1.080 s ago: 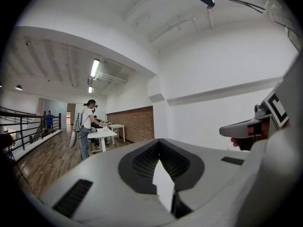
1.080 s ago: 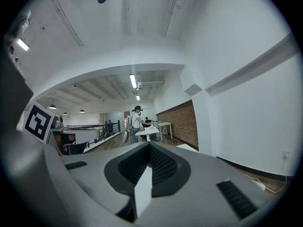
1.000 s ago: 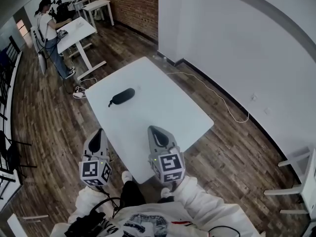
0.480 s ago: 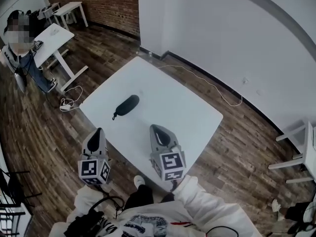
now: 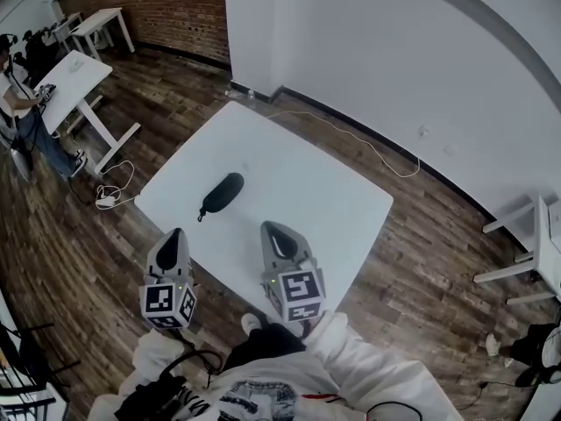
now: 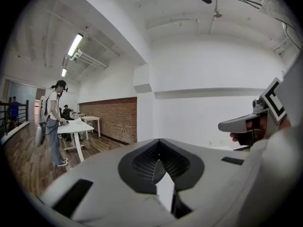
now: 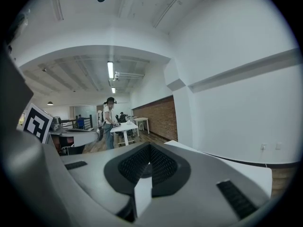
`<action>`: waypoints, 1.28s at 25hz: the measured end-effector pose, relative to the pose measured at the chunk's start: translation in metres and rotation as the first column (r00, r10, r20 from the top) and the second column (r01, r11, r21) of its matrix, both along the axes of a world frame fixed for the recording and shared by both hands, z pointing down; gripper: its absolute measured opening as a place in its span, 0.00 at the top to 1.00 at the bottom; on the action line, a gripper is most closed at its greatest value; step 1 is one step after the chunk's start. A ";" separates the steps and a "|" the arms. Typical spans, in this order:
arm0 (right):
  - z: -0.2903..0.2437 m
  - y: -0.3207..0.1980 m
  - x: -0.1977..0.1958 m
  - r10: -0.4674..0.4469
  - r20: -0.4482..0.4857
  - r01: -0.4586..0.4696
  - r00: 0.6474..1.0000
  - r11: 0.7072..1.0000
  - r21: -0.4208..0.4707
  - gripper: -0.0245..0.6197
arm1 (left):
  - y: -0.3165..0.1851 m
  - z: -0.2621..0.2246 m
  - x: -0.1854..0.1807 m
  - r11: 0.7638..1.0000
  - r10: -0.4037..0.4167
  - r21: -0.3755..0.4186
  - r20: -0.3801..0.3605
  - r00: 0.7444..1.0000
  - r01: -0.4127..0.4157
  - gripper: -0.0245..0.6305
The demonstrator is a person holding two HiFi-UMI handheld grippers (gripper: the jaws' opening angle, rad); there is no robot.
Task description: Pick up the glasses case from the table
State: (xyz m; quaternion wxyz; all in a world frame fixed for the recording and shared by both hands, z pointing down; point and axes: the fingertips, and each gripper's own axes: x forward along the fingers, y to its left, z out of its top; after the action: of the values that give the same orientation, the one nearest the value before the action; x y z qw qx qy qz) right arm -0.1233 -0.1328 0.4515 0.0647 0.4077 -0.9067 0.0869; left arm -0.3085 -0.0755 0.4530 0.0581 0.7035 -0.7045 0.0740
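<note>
The black glasses case (image 5: 221,195) lies on the left half of the white table (image 5: 324,191), its long side running diagonally. My left gripper (image 5: 173,233) hangs shut and empty off the table's near-left edge, over the wood floor. Shut too, with nothing in it, my right gripper (image 5: 270,228) is over the table's near edge, just right of and nearer than the case. In the left gripper view the jaws (image 6: 158,143) meet in a line, and the right gripper (image 6: 246,124) shows at the right. The right gripper view shows closed jaws (image 7: 149,148). The case appears in neither gripper view.
A white cable (image 5: 368,143) trails over the floor beyond the table by the white wall. A person (image 5: 26,121) stands at other white desks (image 5: 74,68) at the far left. White furniture (image 5: 535,253) stands at the right. A brick wall (image 5: 166,7) lies beyond.
The view has swung right, so the room slid leftward. The table and case have come a little nearer to both grippers. Both grippers stay shut.
</note>
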 end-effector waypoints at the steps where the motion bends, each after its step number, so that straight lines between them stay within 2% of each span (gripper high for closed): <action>1: -0.001 -0.002 0.000 0.004 0.003 -0.004 1.000 1.000 0.001 0.95 | -0.003 0.000 0.002 1.000 0.006 -0.002 0.001 1.000 -0.006 0.94; 7: -0.013 -0.023 0.004 0.019 0.031 -0.019 0.999 1.000 0.020 0.95 | -0.029 -0.005 0.012 0.999 0.042 -0.008 0.020 0.999 -0.042 0.94; 11: -0.011 -0.032 0.011 0.029 0.038 -0.030 0.999 1.000 0.005 0.95 | -0.047 0.006 0.019 0.995 0.070 -0.064 -0.008 0.997 -0.071 0.94; 14: -0.008 -0.040 0.019 0.051 0.045 -0.051 0.998 0.999 -0.003 0.95 | -0.062 0.020 0.029 0.985 0.126 -0.119 -0.024 0.992 -0.128 0.89; 15: -0.006 -0.042 0.021 0.057 0.046 -0.056 0.997 0.998 -0.007 0.95 | -0.067 0.026 0.032 0.978 0.149 -0.140 -0.032 0.988 -0.152 0.83; 17: -0.003 -0.046 0.025 0.066 0.046 -0.066 0.997 0.998 -0.015 0.95 | -0.078 0.038 0.039 0.962 0.195 -0.186 -0.035 0.980 -0.198 0.65; 18: -0.001 -0.048 0.027 0.071 0.046 -0.071 0.996 0.997 -0.020 0.95 | -0.084 0.045 0.041 0.954 0.214 -0.209 -0.028 0.976 -0.215 0.60; 21: 0.005 -0.053 0.033 0.094 0.044 -0.092 0.995 0.995 -0.034 0.95 | -0.102 0.068 0.039 0.935 0.242 -0.271 0.015 0.970 -0.229 0.38; 23: 0.009 -0.057 0.038 0.108 0.043 -0.106 0.993 0.993 -0.044 0.95 | -0.116 0.085 0.035 0.924 0.252 -0.308 0.042 0.967 -0.228 0.28; 26: 0.018 -0.061 0.048 0.133 0.034 -0.131 0.991 0.989 -0.062 0.95 | -0.139 0.119 0.028 0.881 0.293 -0.404 0.056 0.954 -0.247 0.22; 32: 0.038 -0.065 0.074 0.183 0.000 -0.182 0.983 0.978 -0.101 0.95 | -0.181 0.195 0.020 0.728 0.421 -0.624 0.080 0.903 -0.284 0.22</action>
State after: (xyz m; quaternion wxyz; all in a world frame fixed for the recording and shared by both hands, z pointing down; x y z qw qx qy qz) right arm -0.0494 -0.1981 0.4898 0.0729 0.4848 -0.8603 0.1398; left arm -0.2884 -0.2563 0.6482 0.1851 0.7577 -0.4988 0.3781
